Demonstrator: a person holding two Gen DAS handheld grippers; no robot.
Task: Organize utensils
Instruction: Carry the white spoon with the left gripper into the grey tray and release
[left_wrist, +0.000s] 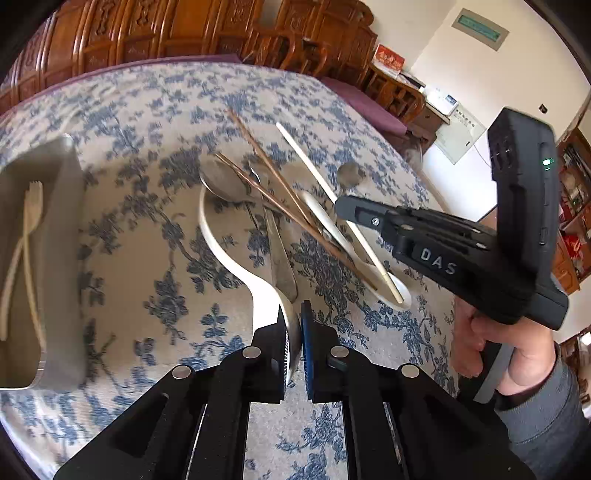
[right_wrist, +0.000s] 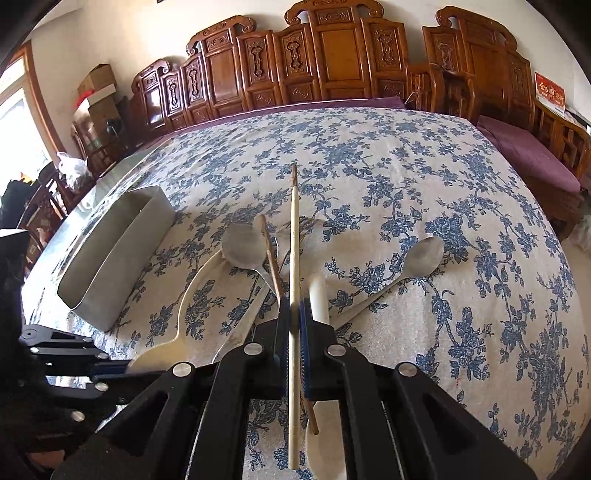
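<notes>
A pile of utensils lies mid-table: brown chopsticks (left_wrist: 280, 195), metal spoons (left_wrist: 225, 182), a white chopstick (left_wrist: 332, 195) and white spoons. My left gripper (left_wrist: 294, 339) is shut on the bowl end of a long white ladle-spoon (left_wrist: 221, 251) at the pile's near edge. My right gripper (right_wrist: 294, 325) is shut on the white chopstick (right_wrist: 293, 258), which runs upright between its pads; it shows from outside in the left wrist view (left_wrist: 347, 206). A metal organizer tray (left_wrist: 62, 229) at the left holds cream plastic forks (left_wrist: 29, 229).
The table has a blue floral cloth (right_wrist: 406, 166). A lone metal spoon (right_wrist: 410, 269) lies right of the pile. The tray (right_wrist: 122, 251) stands left of the pile. Carved wooden benches (right_wrist: 332, 55) with purple cushions line the far side.
</notes>
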